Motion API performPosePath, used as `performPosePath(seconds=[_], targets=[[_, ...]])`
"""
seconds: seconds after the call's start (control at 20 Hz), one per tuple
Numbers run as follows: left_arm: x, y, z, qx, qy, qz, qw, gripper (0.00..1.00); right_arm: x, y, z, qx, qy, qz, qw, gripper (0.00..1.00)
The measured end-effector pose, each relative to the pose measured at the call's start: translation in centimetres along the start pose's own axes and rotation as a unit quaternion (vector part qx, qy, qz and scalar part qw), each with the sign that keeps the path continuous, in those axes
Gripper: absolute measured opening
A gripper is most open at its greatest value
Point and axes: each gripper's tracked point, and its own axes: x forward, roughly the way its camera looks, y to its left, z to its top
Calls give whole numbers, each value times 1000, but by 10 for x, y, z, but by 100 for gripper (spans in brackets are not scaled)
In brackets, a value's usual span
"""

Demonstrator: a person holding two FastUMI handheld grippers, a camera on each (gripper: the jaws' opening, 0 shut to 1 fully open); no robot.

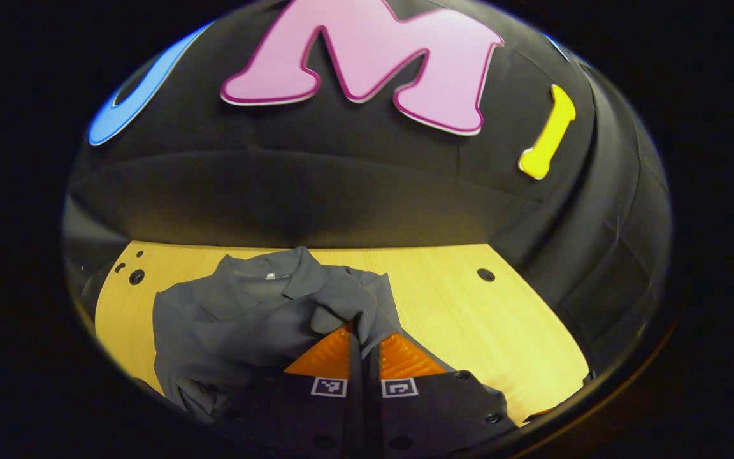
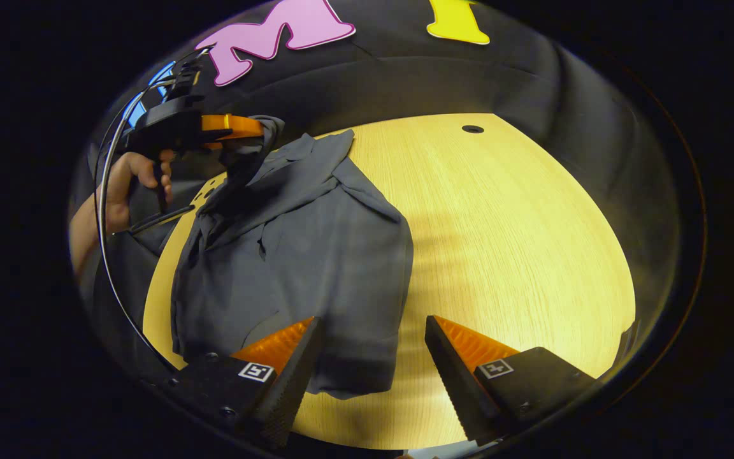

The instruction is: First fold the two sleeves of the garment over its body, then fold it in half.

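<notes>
A dark grey collared shirt [image 2: 303, 255] lies on the light wooden table [image 2: 520, 229], collar toward the booth wall. In the left gripper view my left gripper [image 1: 364, 335] is shut on a fold of the shirt's sleeve [image 1: 341, 299], lifted above the shirt body [image 1: 214, 325]. The right gripper view shows that same gripper [image 2: 259, 127] farther off, held by a hand [image 2: 131, 185], with the sleeve hanging from it over the collar area. My right gripper [image 2: 373, 331] stands open above the shirt's near hem, with one finger over the cloth and the other over bare table.
The black cloth wall [image 1: 341, 185] closes in the table at the back and sides. Small round holes [image 1: 485, 275] dot the tabletop. Bare wood [image 1: 469, 319] stretches to the right of the shirt.
</notes>
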Motion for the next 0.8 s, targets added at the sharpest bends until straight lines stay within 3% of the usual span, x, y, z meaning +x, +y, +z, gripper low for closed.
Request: performPosePath(seconds=[0.3,0.5,0.6,0.8], targets=[[31,-12,-23,10,30,2,999,7,8,-9,-2,3,15,-4,1000,99],[38,-8,-30,-10,36,8,999,17,10,-7,-3,11,26,7,1000,99],[34,-9,-33,-36,38,-5,999,38,11,-4,-2,17,33,14,999,99],[-1,2,-24,-67,6,-12,998,95,23,7,-1,39,52,32,997,99]])
